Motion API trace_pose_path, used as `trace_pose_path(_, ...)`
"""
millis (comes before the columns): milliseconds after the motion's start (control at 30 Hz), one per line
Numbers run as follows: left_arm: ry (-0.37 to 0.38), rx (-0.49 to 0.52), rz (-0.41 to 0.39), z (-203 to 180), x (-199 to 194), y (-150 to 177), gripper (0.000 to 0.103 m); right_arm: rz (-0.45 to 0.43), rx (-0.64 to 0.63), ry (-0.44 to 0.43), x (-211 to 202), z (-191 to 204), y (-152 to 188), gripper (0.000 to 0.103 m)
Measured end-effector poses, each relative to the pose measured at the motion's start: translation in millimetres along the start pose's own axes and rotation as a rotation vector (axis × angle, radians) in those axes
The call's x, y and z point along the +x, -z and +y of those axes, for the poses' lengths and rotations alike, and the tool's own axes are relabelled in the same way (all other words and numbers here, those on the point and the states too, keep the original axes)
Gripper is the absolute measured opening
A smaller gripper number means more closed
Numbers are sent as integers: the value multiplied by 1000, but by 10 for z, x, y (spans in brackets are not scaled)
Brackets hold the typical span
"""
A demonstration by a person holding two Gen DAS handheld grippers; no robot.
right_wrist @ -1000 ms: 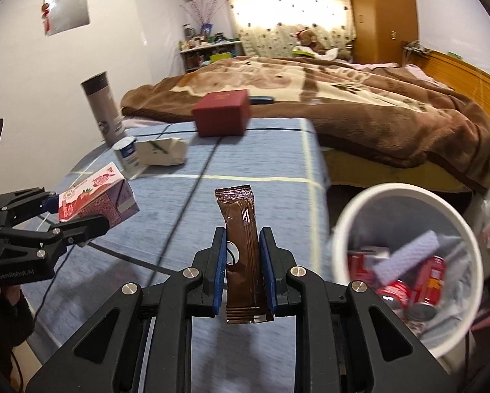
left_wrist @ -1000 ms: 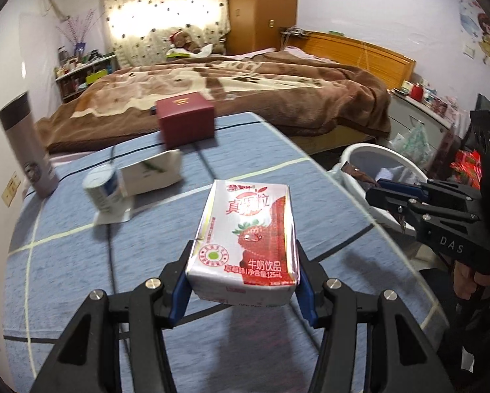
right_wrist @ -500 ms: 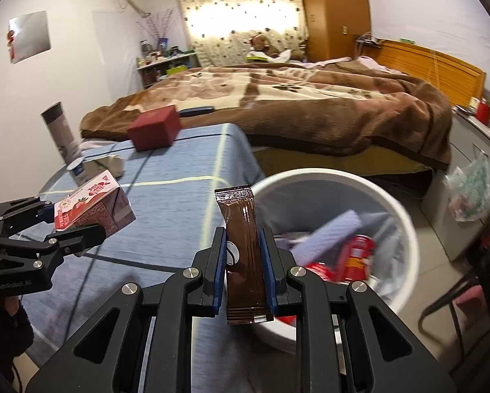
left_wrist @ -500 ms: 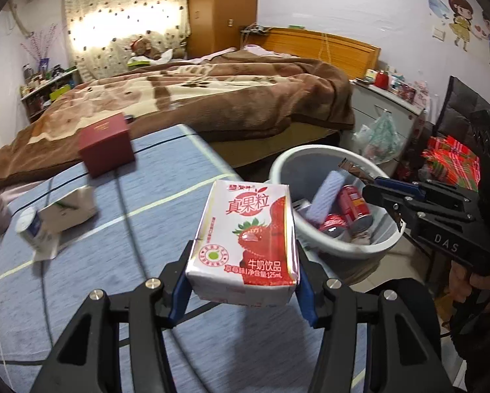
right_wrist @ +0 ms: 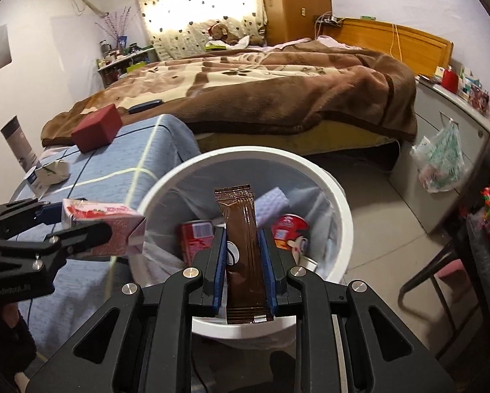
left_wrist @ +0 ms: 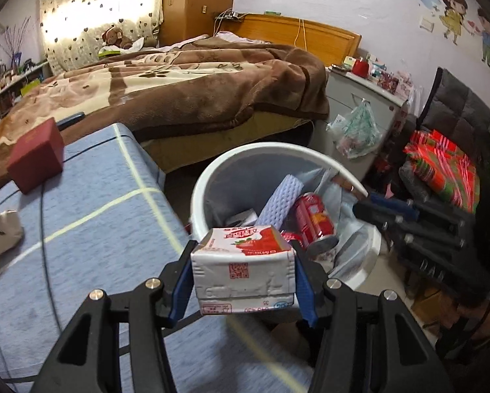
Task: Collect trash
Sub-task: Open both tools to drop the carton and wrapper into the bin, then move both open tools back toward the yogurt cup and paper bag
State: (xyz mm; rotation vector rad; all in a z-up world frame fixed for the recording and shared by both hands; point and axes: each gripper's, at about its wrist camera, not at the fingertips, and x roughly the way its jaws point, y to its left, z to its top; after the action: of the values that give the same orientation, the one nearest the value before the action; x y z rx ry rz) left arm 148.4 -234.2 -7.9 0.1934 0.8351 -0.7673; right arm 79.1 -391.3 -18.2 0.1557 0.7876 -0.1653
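The left gripper (left_wrist: 243,281) jaws clamp a pink strawberry milk carton (left_wrist: 243,273) short of the round white plastic bin (right_wrist: 338,196); released here, it may strike the rim. The right gripper (right_wrist: 243,270) jaws pinch a glossy brown wrapper (right_wrist: 241,239) over the bin.

White bin (right_wrist: 338,203), brown wrapper (right_wrist: 241,229), red-and-white strawberry carton (left_wrist: 243,262).
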Motion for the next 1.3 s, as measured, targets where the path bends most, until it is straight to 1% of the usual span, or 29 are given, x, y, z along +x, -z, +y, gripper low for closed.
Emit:
trace_pose_path(33,13,0,-2,-27,44,-29,56,10,3,3,38,-22,4,21)
trace_pose_path(133,3,9,8,-105,173,-100,56,28,-2,5,94,-64,21,21)
trace_pose_path(233,19,5,15,-143,257,-150,56,47,-2,5,145,-123,24,21)
trace_pose_path(367,3,-11,17,-139,329,-189,57,65,11,21,201,-212,24,21)
trace_pose_path(400,2,-20,19,-122,340,-194,59,69,15,23,213,-236,21,21)
trace_pose_path(467,0,-28,17,-99,347,-193,70,71,18,31,227,-264,15,22)
trace_pose_path(533,6,-37,13,-77,347,-188,74,77,16,38,244,-274,14,24)
trace_pose_path(600,4,-44,11,-59,349,-181,76,81,18,28,257,-277,11,30)
trace_pose_path(633,-1,-45,11,-55,347,-182,77,83,23,21,257,-286,14,41)
trace_pose_path(667,1,-46,9,-53,344,-177,78,81,26,17,257,-292,15,59)
trace_pose_path(700,3,-49,9,-43,342,-175,78,77,27,19,252,-293,18,65)
trace_pose_path(733,2,-50,8,-31,334,-170,78,70,29,23,235,-294,25,68)
trace_pose_path(867,-14,-55,2,8,290,-142,83,64,34,28,222,-297,31,68)
trace_pose_path(1100,-24,-89,-14,111,154,-85,84,38,43,33,163,-269,17,68)
trace_pose_path(1300,-57,-96,-40,186,-17,-17,84,20,44,27,115,-203,18,68)
